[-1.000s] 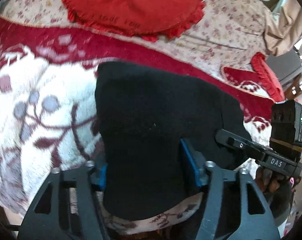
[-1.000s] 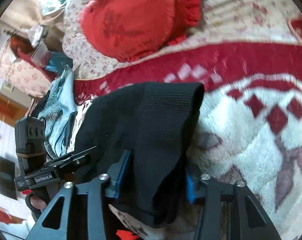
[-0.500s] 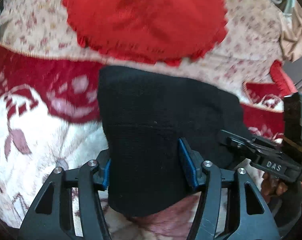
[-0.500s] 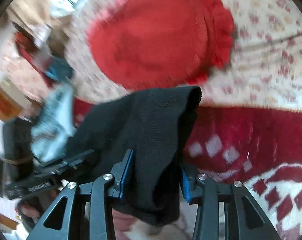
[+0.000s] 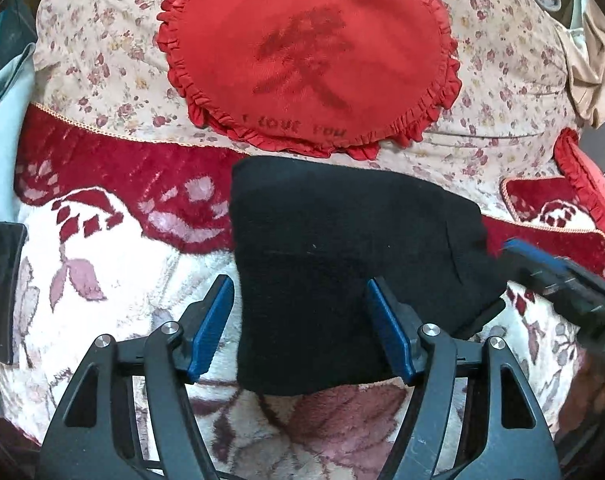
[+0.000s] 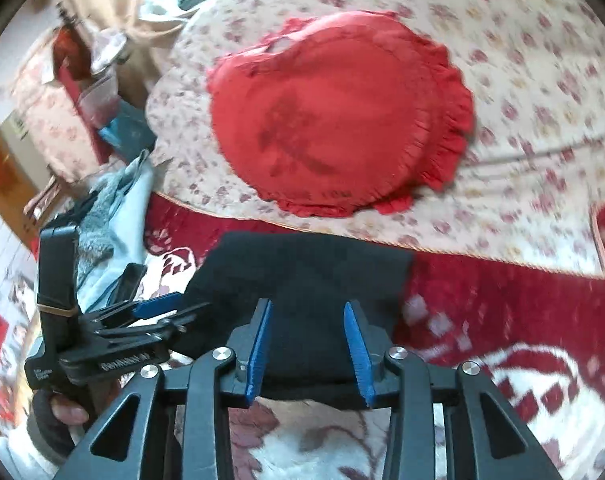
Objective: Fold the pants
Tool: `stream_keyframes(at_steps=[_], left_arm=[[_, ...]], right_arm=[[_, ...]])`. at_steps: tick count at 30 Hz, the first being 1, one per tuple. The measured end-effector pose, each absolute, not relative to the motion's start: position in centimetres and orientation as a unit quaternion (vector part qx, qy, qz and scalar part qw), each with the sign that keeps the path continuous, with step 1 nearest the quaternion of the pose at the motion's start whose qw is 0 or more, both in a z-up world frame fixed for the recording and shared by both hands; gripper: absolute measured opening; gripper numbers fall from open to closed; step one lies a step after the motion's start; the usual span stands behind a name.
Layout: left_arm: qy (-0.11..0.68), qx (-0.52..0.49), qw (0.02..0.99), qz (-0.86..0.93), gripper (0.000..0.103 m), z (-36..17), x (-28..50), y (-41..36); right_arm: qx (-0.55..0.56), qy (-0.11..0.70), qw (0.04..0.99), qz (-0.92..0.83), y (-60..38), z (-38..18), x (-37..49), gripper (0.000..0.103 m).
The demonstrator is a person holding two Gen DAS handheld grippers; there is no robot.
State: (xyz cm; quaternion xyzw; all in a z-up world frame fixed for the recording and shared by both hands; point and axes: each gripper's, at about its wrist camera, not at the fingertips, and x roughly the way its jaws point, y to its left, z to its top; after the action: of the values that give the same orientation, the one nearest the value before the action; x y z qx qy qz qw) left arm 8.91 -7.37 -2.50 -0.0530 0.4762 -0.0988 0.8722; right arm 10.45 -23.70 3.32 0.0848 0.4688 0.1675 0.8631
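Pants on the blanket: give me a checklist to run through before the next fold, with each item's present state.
1. Left gripper open, clear of cloth: ok, gaps beside both blue pads.
2. Right gripper open: ok.
3. Pants lying on the blanket: ok.
4. Fold edges lined up: cannot tell, the cloth is too dark.
5. Pants clear of the red cushion: ok.
6. Phone clear of the pants: ok.

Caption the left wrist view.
Open left gripper straddles folded black knit pants on a red-and-white plush blanket.
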Motion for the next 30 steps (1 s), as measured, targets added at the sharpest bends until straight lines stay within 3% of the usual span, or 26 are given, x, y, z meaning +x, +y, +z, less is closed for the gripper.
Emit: stream_keyframes(at_steps=[5, 21, 30], left_arm=[[0.476, -0.029, 0.874, -0.097, 0.069, -3.3, 8.7, -8.5], [0.41, 0.037, 0.911, -0.02, 0.069, 0.2, 3.6, -8.8], [0.393, 0.013, 0.919, -0.033, 0.069, 1.6, 0.8, -8.0]], right_arm=[[0.07, 0.514, 0.845, 0.131, -23.0, -2.1, 11.2, 0.035], [0.078, 0.455, 0.88, 0.106, -23.1, 3.9, 7.2, 0.035], [0.075, 0.458, 0.879, 0.109, -22.4, 5.0, 5.4, 0.037]])
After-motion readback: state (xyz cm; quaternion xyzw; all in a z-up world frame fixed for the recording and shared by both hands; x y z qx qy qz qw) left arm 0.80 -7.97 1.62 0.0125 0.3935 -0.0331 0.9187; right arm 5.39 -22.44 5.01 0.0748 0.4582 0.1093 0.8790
